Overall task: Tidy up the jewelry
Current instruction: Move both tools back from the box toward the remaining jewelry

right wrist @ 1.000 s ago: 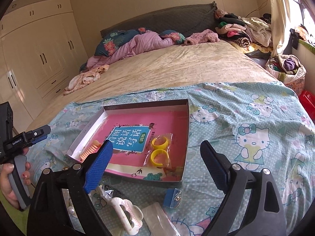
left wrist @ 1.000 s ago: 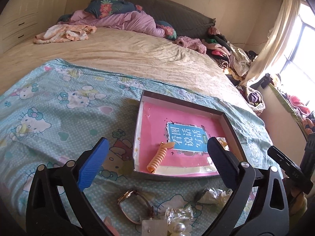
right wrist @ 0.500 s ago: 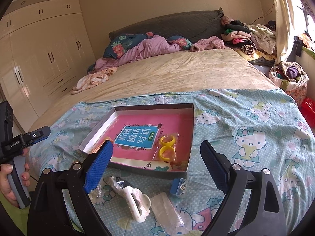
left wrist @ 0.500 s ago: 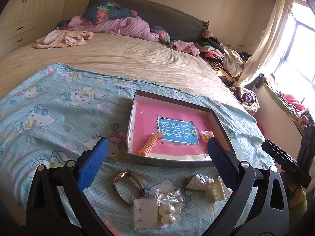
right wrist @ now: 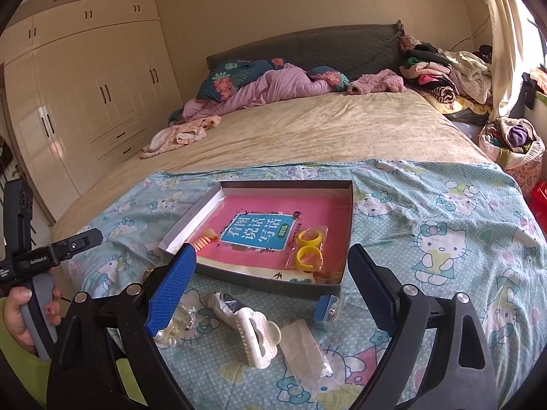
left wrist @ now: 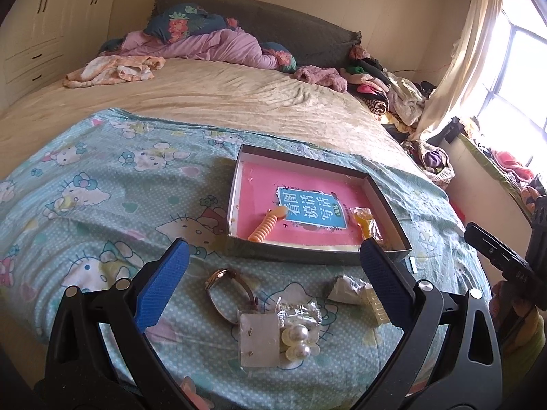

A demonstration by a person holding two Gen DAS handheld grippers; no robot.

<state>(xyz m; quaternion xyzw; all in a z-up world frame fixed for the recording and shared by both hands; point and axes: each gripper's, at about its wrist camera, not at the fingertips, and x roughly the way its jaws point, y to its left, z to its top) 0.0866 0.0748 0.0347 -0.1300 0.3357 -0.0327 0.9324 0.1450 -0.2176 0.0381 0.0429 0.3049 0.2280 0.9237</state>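
A shallow grey box [left wrist: 318,259] [right wrist: 270,285] with a pink book inside lies on the Hello Kitty sheet. In it are an orange spiral clip [left wrist: 266,226] [right wrist: 205,240] and bagged yellow rings [right wrist: 309,249] [left wrist: 365,222]. In front of the box lie a watch [left wrist: 229,287], a clear card and pearl earrings [left wrist: 298,340], a white claw clip [right wrist: 254,336], a small blue box [right wrist: 327,308] and a clear bag [right wrist: 304,346]. My left gripper [left wrist: 273,283] is open and empty above the watch and pearls. My right gripper [right wrist: 271,292] is open and empty above the claw clip.
The bed carries a beige cover [left wrist: 218,99], purple bedding and pillows [left wrist: 205,42] at the headboard. Clothes pile [left wrist: 393,85] at the far right by the window curtain. Wardrobes [right wrist: 85,85] stand on the left. A basket of clothes [right wrist: 512,143] sits on the floor.
Both grippers have pulled back and risen from the box, so more of the loose jewelry in front of it shows. Both stay open and empty.
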